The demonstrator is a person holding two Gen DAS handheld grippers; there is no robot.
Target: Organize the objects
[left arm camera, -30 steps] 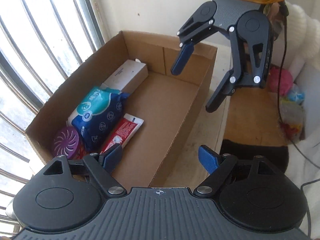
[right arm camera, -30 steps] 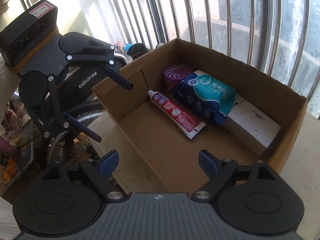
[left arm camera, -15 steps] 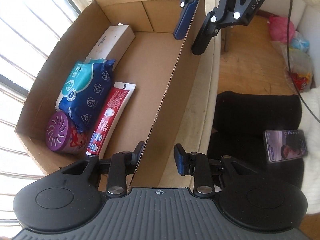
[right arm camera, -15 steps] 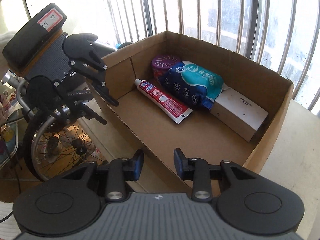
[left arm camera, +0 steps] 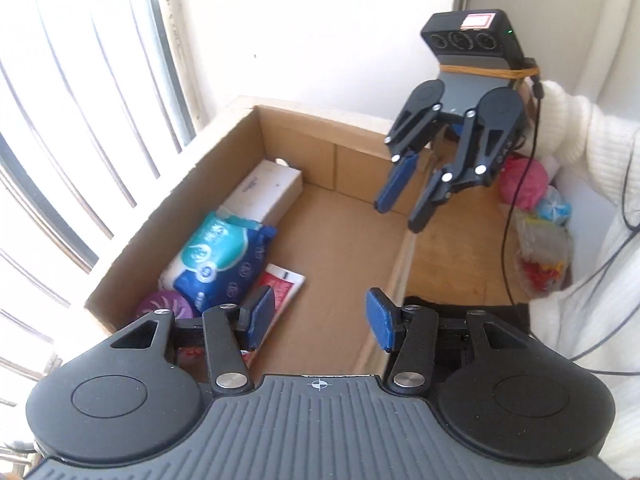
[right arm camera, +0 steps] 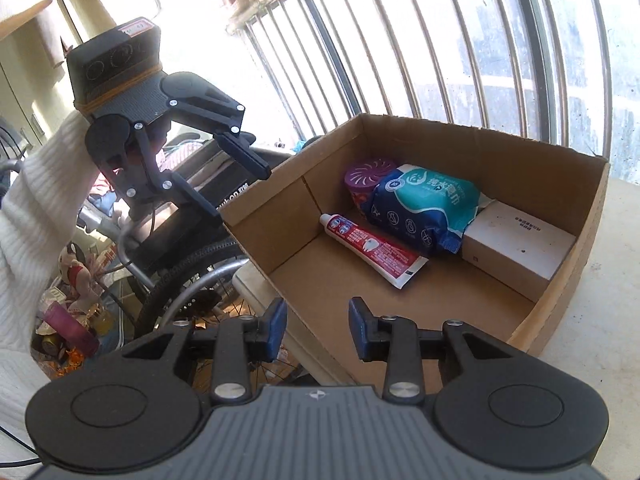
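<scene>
my left gripper (left arm camera: 318, 318) is released, the two blue pads well apart with nothing between them, and it hangs above the near end of the box (left arm camera: 404, 236). my right gripper (right arm camera: 316, 330) is also released and holds nothing; its pads (right arm camera: 362, 330) stand on both sides of the near wall of the box, one outside and one inside, and i cannot tell if they touch the cardboard. in the left view the right gripper (left arm camera: 404, 204) hangs above the far right corner of the box, fingers pointing down. in the right view the left gripper (right arm camera: 236, 184) is just beside the left end of the box, above its rim. inside the box, four things lie in a row along the wall nearest the window bars (right arm camera: 500, 48): a purple round can (right arm camera: 366, 170) at one end, then a blue and teal pack (right arm camera: 424, 204) leaning on it, then a white carton (right arm camera: 520, 246) at the other end. a red toothpaste (right arm camera: 374, 248) lies flat just beside the pack, on the side toward the open floor of the box. the rest of the box floor is bare cardboard. the box stands on a pale ledge (right arm camera: 600, 300). beyond the ledge, in the right view, there is a bicycle wheel (right arm camera: 180, 276), and white knit sleeves (right arm camera: 36, 208) show behind the left gripper.
</scene>
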